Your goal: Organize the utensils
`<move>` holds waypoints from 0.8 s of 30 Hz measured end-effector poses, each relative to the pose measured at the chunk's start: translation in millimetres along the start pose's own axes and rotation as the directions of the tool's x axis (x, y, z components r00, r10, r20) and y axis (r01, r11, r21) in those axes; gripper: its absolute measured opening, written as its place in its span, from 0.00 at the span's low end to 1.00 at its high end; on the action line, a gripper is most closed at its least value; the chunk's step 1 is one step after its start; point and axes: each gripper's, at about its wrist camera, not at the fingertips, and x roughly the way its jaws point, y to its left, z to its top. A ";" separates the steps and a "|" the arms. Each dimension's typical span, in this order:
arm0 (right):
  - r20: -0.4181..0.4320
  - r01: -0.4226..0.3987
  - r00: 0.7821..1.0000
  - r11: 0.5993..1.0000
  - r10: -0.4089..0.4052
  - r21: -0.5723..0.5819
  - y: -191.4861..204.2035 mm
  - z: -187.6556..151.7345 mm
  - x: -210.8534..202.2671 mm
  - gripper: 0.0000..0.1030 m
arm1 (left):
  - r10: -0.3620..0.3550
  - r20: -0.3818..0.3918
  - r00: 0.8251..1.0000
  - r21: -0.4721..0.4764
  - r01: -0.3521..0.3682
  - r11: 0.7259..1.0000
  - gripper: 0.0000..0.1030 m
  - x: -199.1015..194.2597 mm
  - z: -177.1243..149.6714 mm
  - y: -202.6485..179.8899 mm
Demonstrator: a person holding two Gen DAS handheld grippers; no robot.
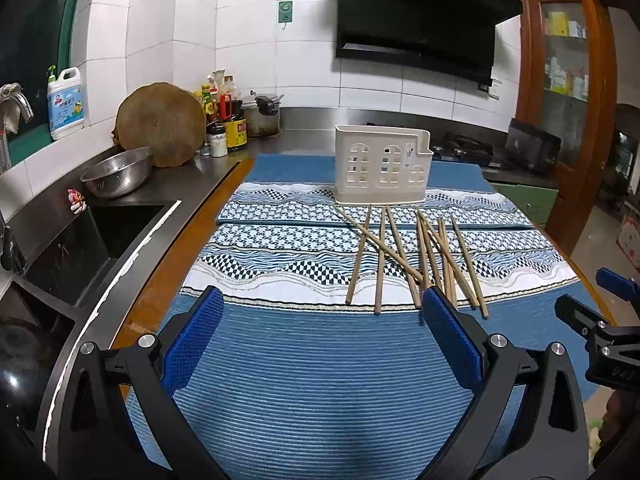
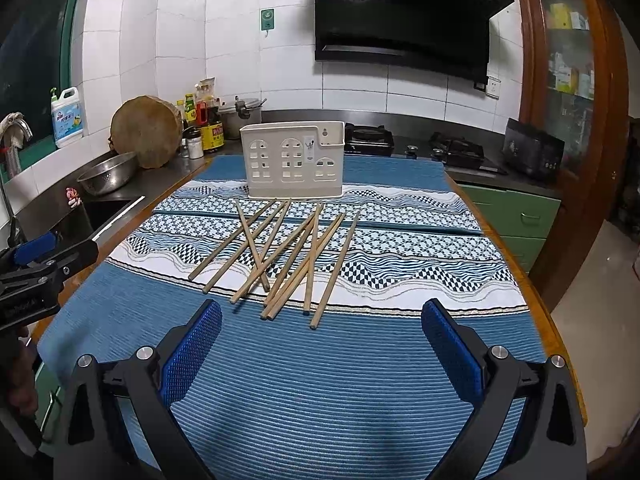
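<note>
Several wooden chopsticks (image 1: 416, 258) lie crossed and scattered on a blue patterned cloth (image 1: 304, 360); they also show in the right wrist view (image 2: 288, 258). Behind them stands a white plastic utensil holder (image 1: 382, 165) with window-shaped cutouts, also in the right wrist view (image 2: 294, 160). My left gripper (image 1: 322, 320) is open and empty, just short of the chopsticks' near ends, which lie by its right finger. My right gripper (image 2: 320, 328) is open and empty, just in front of the chopsticks' near ends. Each gripper shows at the edge of the other's view.
A sink (image 1: 92, 240), a steel bowl (image 1: 118, 176), a round wooden board (image 1: 162, 124) and condiment bottles (image 1: 224, 120) are at the left. A gas hob (image 2: 460, 152) lies behind the cloth at the right, and a wooden cabinet (image 2: 568, 80) stands beyond.
</note>
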 end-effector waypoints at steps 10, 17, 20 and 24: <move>-0.050 0.002 0.999 1.000 -0.001 0.009 -3.8 0.1 27.1 0.94 | 0.020 -0.007 1.000 -0.008 -0.020 1.000 0.95 16.6 5.5 5.9; -0.100 -0.001 0.995 1.000 0.003 0.019 -7.6 0.6 54.9 0.93 | 0.025 -0.032 0.999 -0.015 -0.026 1.000 0.94 37.5 4.0 10.4; -0.123 -0.004 0.992 1.000 0.007 0.026 -9.0 -1.9 68.0 0.89 | 0.007 -0.043 0.999 -0.008 -0.008 1.000 0.94 46.4 2.5 7.8; -0.164 -0.019 0.986 0.999 0.025 0.038 -10.6 -3.0 86.1 0.80 | -0.026 -0.062 0.998 0.006 0.027 1.000 0.94 60.5 1.0 -0.6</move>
